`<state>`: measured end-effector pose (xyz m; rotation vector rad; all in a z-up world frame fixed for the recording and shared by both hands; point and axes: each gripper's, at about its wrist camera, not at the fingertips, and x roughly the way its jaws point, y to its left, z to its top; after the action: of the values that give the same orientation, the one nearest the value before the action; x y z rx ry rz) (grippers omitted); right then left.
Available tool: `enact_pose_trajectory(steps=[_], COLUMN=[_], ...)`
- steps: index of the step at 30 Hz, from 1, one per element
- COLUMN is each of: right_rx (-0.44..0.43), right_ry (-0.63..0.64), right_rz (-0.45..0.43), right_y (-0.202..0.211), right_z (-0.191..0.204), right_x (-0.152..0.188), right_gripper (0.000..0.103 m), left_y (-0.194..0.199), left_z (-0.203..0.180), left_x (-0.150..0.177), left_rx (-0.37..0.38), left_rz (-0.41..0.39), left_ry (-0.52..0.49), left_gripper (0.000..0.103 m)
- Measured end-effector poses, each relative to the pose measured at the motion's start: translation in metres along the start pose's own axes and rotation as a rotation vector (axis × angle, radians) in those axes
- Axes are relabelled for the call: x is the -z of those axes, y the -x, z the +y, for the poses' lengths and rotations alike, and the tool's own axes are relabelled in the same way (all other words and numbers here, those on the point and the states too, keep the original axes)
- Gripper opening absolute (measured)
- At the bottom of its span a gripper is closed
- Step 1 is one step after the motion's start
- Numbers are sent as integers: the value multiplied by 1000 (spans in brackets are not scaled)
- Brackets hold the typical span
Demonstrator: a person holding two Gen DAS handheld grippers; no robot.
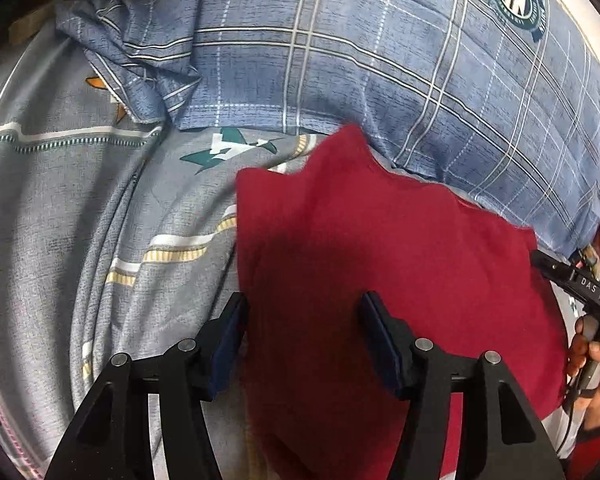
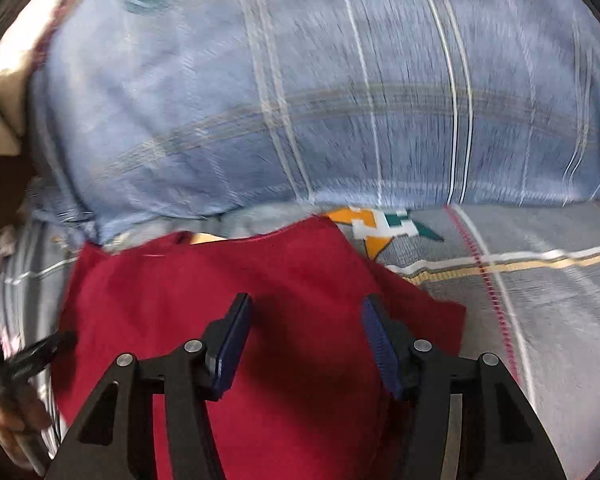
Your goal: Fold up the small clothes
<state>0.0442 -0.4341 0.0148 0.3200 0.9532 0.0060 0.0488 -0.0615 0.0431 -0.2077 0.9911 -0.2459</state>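
Note:
A dark red cloth (image 1: 380, 248) lies flat on the grey patterned bedsheet (image 1: 80, 208). My left gripper (image 1: 304, 308) hovers over the cloth's left part, jaws apart, with nothing pinched between the blue pads. In the right wrist view the same red cloth (image 2: 204, 292) spreads below my right gripper (image 2: 306, 310), which also stands open above it, its pads clear of the fabric. The other gripper's tip (image 1: 572, 280) shows at the right edge of the left wrist view, held by a hand (image 1: 596, 364).
A big blue plaid pillow (image 1: 380, 60) lies just behind the cloth, with a bunched corner (image 1: 140, 52) at the left. It fills the upper half of the right wrist view as the pillow (image 2: 300, 100). The sheet (image 2: 540, 280) extends right. A beige fabric (image 2: 0, 112) sits far left.

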Motion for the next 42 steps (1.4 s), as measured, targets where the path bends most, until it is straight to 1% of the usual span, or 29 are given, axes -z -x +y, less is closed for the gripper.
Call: enact_pose_trajectory(steps=[2, 3, 4, 5, 6, 8, 10, 14, 15, 16, 17, 18, 19, 20, 23, 25, 26, 27, 29, 30, 31, 32, 33, 34, 35, 36, 39, 41, 42], right_rx=[-1, -14, -25, -21, -7, 45, 84, 79, 76, 75, 80, 95, 93, 85, 82, 73, 91, 114, 168, 189, 205, 214, 239, 242, 229, 207, 89, 43, 32], right_ry=[0, 3, 5, 10, 16, 39, 65, 84, 94, 105, 122, 138, 142, 139, 136, 118, 117, 117, 123, 124, 128, 137, 151, 155, 147, 133, 101, 111, 116], right_rz=[-1, -22, -59, -83, -103, -129, -110, -68, -47, -35, -21, -23, -34, -58, -139, -161, -162, -157, -122, -95, -44, -11, -4, -22, -39, -47, -70, -67, -65], right_y=[1, 8, 20, 27, 33, 38, 29, 6, -2, -7, -13, -14, -13, -7, 16, 23, 22, 18, -2, -13, -29, -37, -38, -33, -21, -11, 32, 58, 67], right_z=[0, 2, 2, 2, 1, -1, -2, -2, -1, 1, 3, 5, 6, 7, 7, 4, 4, 4, 4, 4, 5, 5, 6, 7, 6, 5, -1, -2, -3], right_x=[-2, 0, 1, 3, 3, 2, -4, -17, -20, -20, -19, -17, -15, -14, -18, -26, -30, -32, -35, -34, -30, -28, -24, -23, -20, -18, 0, 23, 34], right_gripper=[56, 59, 59, 62, 70, 76, 76, 75, 68, 56, 26, 8, 8, 8, 8, 8, 8, 8, 8, 9, 9, 15, 18, 23, 38, 49, 55, 57, 57], left_y=[6, 9, 10, 11, 13, 12, 4, -21, -33, -38, -44, -49, -50, -50, -42, -45, -51, -56, -69, -71, -67, -61, -51, -41, -30, -15, 19, 35, 43], left_z=[0, 1, 1, 2, 2, 5, 7, 2, -1, -4, -7, -12, -15, -19, -23, -19, -19, -18, -14, -10, -7, -2, 3, 7, 12, 18, 28, 31, 35], left_x=[-1, -2, -4, -5, -7, -14, -26, -49, -54, -56, -58, -59, -61, -63, -74, -80, -79, -79, -77, -75, -73, -72, -68, -63, -58, -49, -20, 3, 17], left_rx=[-6, -14, -19, -19, -16, -3, 4, -19, -25, -38, -60, -71, -59, -48, -55, -55, -63, -73, -91, -78, -62, -40, -9, 5, 13, 29, 44, 50, 78], left_rz=[-19, -33, -39, -44, -47, -55, -62, -39, -16, -5, -1, 8, 18, 15, -40, -39, -24, -10, 35, 56, 56, 50, 45, 40, 30, 10, -11, -25, -24], left_ry=[-16, -29, -32, -30, -17, 12, 32, 9, -10, -23, -40, -65, -81, -91, -91, -64, -58, -57, -56, -52, -45, -38, -36, -37, -39, -48, -101, -124, -127], left_gripper=[58, 58, 58, 60, 61, 65, 66, 66, 64, 58, 38, 26, 9, 9, 8, 8, 8, 9, 17, 20, 25, 32, 38, 51, 56, 56, 58, 62, 64])
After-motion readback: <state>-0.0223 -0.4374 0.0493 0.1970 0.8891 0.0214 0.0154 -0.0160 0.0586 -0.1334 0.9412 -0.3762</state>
